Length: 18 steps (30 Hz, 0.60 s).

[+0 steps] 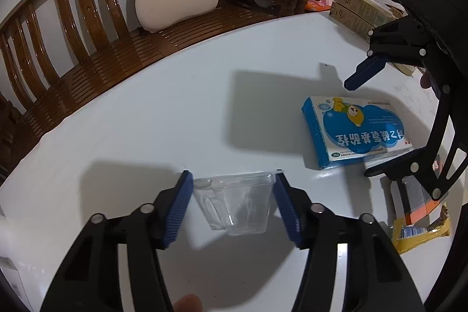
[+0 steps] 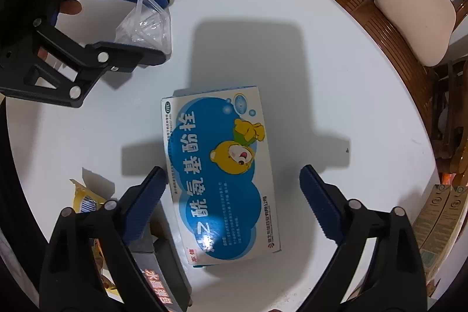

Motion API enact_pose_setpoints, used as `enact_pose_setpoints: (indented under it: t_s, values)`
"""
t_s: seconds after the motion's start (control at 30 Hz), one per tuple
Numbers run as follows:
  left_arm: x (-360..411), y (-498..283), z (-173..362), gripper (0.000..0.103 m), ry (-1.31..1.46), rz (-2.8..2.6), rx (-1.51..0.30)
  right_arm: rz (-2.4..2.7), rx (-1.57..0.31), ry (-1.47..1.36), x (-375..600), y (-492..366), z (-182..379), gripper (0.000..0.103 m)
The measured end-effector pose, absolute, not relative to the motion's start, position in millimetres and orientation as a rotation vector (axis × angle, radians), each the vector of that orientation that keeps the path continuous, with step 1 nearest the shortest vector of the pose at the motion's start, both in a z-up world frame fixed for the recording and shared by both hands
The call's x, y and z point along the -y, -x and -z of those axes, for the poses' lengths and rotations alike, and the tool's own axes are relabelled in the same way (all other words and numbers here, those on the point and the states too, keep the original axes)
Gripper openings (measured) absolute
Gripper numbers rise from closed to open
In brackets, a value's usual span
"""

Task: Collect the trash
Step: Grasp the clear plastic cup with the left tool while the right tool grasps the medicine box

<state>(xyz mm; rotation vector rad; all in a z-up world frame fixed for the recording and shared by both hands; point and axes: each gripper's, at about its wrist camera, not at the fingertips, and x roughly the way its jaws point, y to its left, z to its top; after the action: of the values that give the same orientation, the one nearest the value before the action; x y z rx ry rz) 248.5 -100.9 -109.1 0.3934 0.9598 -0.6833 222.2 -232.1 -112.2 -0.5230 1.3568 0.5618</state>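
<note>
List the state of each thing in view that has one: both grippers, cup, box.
Left hand-held gripper: shut on the clear plastic cup.
Clear plastic cup: empty, held between the pads, tipped sideways.
Right hand-held gripper: open, over the medicine box.
Medicine box: closed, flat on the white table, not gripped.

The white table [image 2: 292, 19] carries a blue medicine box [image 2: 219, 174] lying flat near its middle. A yellow wrapper [image 2: 84, 201] and a dark box [image 2: 158, 268] lie near one edge, and tan cartons [image 1: 359, 10] sit at another.
</note>
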Motion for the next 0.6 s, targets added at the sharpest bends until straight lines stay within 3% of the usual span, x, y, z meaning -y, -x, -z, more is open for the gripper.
enact_pose_setpoints:
  t_s: [0.13, 0.23, 0.33, 0.6]
  values:
    - [100.1, -248.0, 108.3, 0.044, -0.386, 0.692, -0.959, -0.565, -1.353, 0.51, 229.9, -225.4, 108.3, 0.071]
    - [98.7, -248.0, 108.5, 0.043, -0.385, 0.689, -0.962, -0.565, -1.351, 0.504, 229.0, -228.0, 108.4, 0.069]
    - [98.0, -247.8, 108.4, 0.043, -0.39, 0.688, -0.963, -0.581, -1.351, 0.492, 227.8, -228.4, 107.4, 0.06]
    - [94.5, -248.2, 108.7, 0.042, -0.381, 0.683, -0.962, -0.581, -1.338, 0.486, 227.0, -230.5, 107.0, 0.06]
